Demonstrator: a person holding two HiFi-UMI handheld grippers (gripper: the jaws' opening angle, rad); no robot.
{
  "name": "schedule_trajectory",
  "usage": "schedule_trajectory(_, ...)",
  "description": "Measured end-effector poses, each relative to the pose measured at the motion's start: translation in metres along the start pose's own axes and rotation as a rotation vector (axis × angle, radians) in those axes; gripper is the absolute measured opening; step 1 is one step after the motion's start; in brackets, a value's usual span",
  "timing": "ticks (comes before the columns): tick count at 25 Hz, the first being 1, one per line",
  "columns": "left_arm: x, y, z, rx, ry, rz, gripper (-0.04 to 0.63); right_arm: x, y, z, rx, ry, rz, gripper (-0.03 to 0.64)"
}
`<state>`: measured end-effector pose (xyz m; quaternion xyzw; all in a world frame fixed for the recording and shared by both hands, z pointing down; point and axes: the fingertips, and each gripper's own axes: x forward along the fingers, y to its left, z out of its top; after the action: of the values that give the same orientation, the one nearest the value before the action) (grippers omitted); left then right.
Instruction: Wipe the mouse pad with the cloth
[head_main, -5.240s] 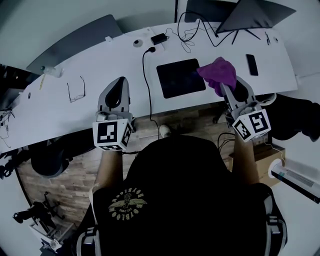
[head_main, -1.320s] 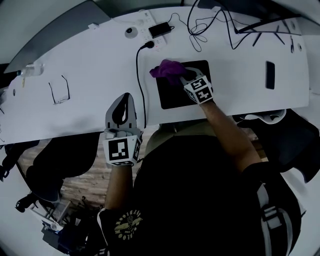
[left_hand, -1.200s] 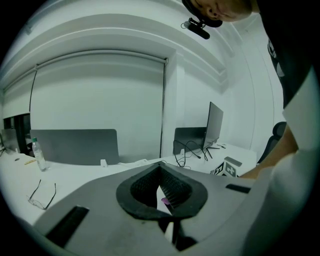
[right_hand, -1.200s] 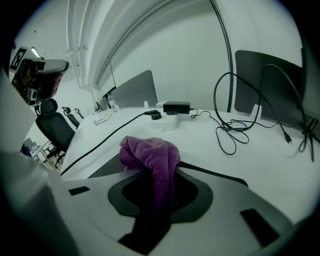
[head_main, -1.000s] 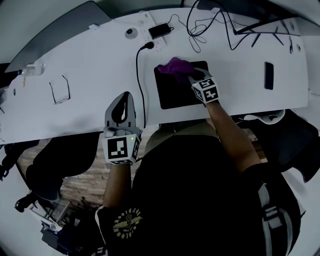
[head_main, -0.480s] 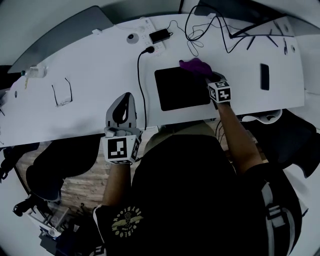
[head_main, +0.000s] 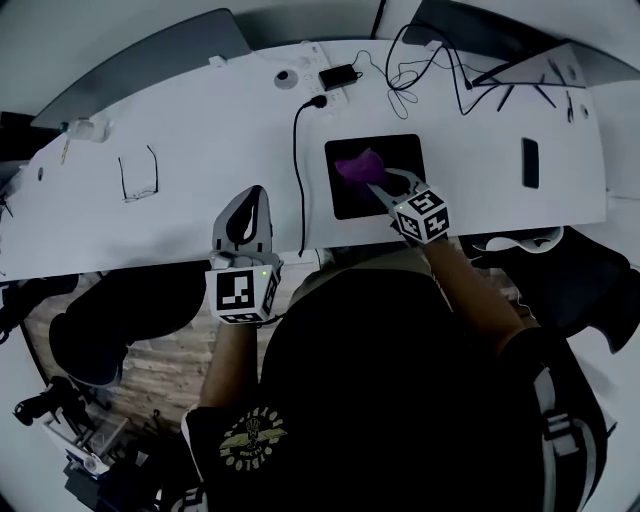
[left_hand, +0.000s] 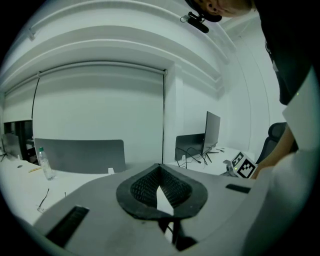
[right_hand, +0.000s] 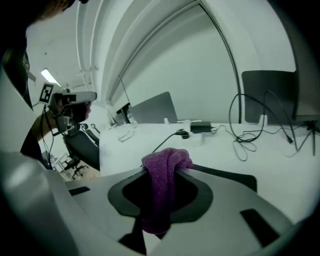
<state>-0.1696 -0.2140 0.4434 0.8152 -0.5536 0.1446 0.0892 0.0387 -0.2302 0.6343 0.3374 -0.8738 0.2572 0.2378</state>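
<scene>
Between the right tongs (head_main: 378, 180), the cloth (head_main: 354, 166), atop the mouse pad (head_main: 402, 158).

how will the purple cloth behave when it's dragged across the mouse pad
Probably floppy: the purple cloth bunches and droops in the right claw, so it'll likely fold and trail. Its fuzzy weave looks light and should probably drag on the mouse pad rather than slide.

Purple cloth (head_main: 355, 166) on black mouse pad (head_main: 398, 155)
The bunched cloth rests on the pad's left part; the pad lies flat on the desk (head_main: 200, 140).
</scene>
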Motion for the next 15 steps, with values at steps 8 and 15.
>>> schedule_trajectory(8, -0.029, 0.017, -0.011, 0.008, 0.03, 0.016, 0.002, 0.046, 0.051, -0.051, -0.056, 0.14, 0.071, 0.087)
schedule_trajectory(15, -0.037, 0.018, -0.01, 0.017, -0.011, -0.013, 0.002, 0.055, 0.023, -0.093, -0.013, 0.246, -0.033, 0.088)
